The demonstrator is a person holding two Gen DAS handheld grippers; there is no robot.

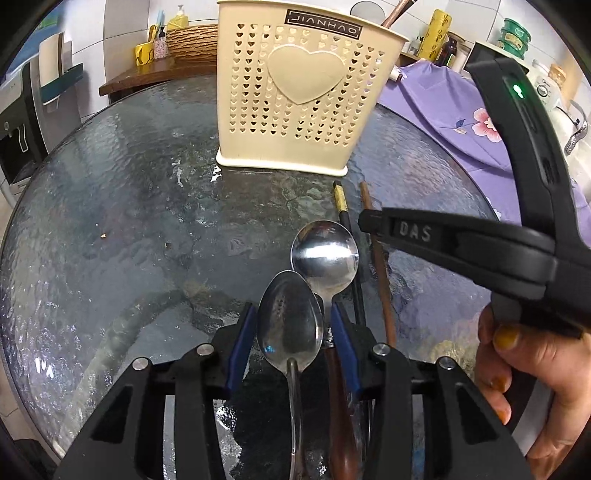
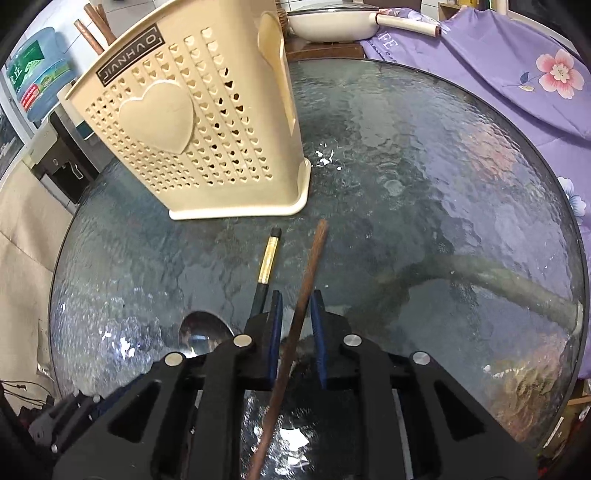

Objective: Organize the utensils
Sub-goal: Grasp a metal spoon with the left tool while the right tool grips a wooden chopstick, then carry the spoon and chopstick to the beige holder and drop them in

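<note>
A cream perforated holder (image 1: 295, 96) (image 2: 192, 129) stands on the round glass table (image 1: 129, 221). Two spoons lie in front of it. My left gripper (image 1: 291, 325) is shut on the bowl of the all-metal spoon (image 1: 290, 321). The neck of the brown-handled spoon (image 1: 325, 254) is wedged against the right pad. My right gripper (image 2: 295, 306) (image 1: 369, 223) is open and straddles a brown chopstick (image 2: 314, 258) (image 1: 380, 266), with a gap still showing beside the stick. A black chopstick with a gold band (image 2: 269, 254) (image 1: 341, 199) lies just left of it.
Brown sticks (image 2: 92, 26) poke out of the holder. A purple floral cloth (image 2: 517, 74) drapes over the table's right side. A white pan (image 2: 332, 26) and a wooden shelf (image 1: 155, 74) stand behind. A hand (image 1: 524, 376) holds the right gripper's handle.
</note>
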